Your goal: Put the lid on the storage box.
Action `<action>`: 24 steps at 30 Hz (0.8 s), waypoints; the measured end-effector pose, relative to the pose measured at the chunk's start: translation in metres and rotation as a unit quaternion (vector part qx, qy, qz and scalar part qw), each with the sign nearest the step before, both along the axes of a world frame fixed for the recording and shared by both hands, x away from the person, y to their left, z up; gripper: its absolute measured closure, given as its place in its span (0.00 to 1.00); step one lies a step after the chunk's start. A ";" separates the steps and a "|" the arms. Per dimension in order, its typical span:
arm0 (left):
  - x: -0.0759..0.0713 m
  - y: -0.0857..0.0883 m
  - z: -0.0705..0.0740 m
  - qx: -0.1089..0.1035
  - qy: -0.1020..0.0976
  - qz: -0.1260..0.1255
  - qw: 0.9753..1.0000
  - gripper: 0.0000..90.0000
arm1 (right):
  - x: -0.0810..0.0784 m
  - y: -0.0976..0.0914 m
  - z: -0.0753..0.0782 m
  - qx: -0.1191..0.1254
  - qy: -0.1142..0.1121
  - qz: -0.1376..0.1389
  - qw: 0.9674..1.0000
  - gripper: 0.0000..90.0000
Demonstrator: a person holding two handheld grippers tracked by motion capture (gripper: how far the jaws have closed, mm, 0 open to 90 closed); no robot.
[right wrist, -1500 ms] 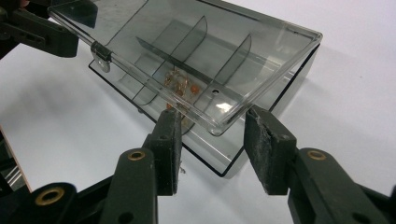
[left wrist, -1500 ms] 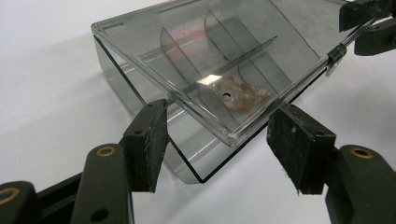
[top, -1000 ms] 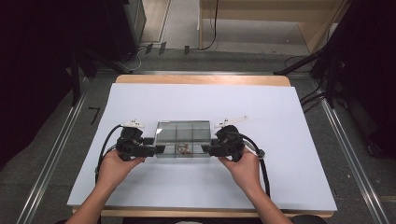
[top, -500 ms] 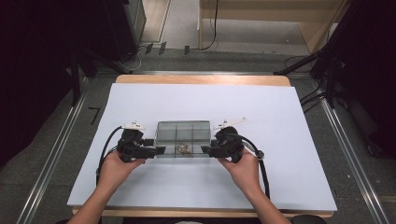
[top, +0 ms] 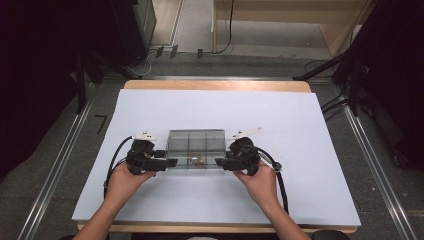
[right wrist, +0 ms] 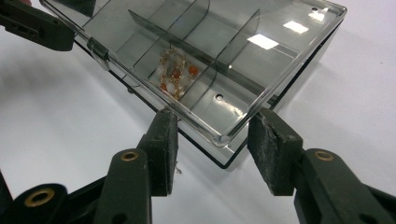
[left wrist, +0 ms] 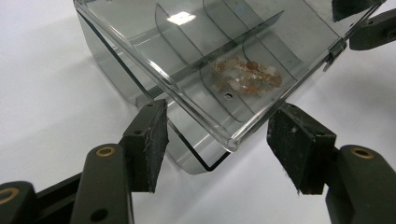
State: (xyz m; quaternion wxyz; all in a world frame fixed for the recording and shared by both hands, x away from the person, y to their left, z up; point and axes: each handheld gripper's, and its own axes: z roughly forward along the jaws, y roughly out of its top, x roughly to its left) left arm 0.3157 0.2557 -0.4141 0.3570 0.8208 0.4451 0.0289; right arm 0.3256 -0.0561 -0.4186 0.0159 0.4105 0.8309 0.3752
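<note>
Two grippers at one smoky clear box [top: 195, 142], both reaching in from the short ends. Box flat on the white sheet [top: 215, 110], lid down, inside split by thin dividers into compartments. Small heap of orange, white and gold beads [top: 196, 160] in the middle compartment of the box's near row, against the near wall.

Left gripper [top: 170, 161] at the box's left near corner, held in a hand [top: 125, 182] just short of that corner. Jaws moderately wide, set astride the corner of the lid, one black pad [left wrist: 156, 140] on each side of it. Pads right at the lid's edge in the left gripper view; pressing or merely flanking, cannot tell.

Right gripper [top: 219, 161] at the box's right near corner, mirror to the other, hand [top: 260, 182] just behind it. Jaws just been opening, the lid's corner between them. Pads close against the two lid edges in the right gripper view; real contact or a hair of space, cannot tell.

Cables looping back from both grippers on the side of the box nearest the person.
</note>
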 end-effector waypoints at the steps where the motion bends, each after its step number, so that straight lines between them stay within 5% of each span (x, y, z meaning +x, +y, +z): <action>1: 0.000 0.000 0.000 0.000 0.000 0.000 1.000 0.44 | 0.000 0.000 0.000 0.000 0.000 0.000 1.000 0.60; 24: -0.001 0.000 -0.006 0.014 -0.004 -0.006 1.000 0.44 | -0.002 0.002 -0.006 -0.015 -0.003 -0.002 1.000 0.59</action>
